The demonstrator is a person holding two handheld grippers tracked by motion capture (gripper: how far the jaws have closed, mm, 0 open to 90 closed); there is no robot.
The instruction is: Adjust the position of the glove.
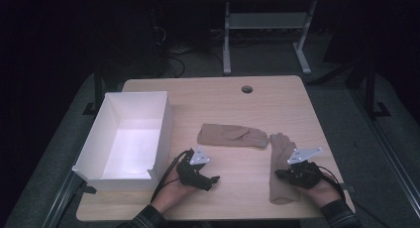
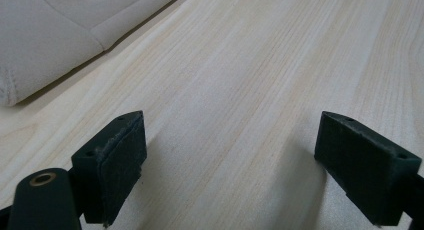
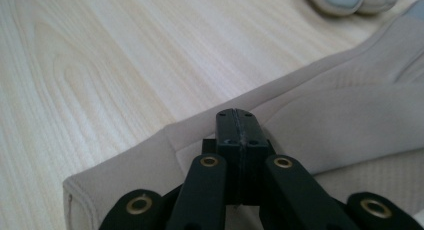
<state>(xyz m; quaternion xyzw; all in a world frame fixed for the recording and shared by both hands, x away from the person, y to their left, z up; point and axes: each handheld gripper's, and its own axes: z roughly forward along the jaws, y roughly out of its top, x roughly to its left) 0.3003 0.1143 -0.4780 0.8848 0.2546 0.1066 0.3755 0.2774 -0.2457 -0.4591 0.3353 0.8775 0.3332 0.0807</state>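
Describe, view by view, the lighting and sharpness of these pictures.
High view: dim, room beyond the table nearly black, white box glowing brightest. Left gripper view: evenly lit, open jaws casting soft shadows on the wood. Right gripper view: bright, beige glove soft-focused farther off.

closed hand-held gripper [image 3: 237, 121] over beige glove [image 3: 350, 110] on table [image 3: 100, 65].

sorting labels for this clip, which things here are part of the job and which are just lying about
In the job:
- near glove, under the shut right gripper
- far glove, its pair
- left gripper, open over bare table
- white box, open, likely where the gloves go

Lying about:
- grey desk frame on the floor behind
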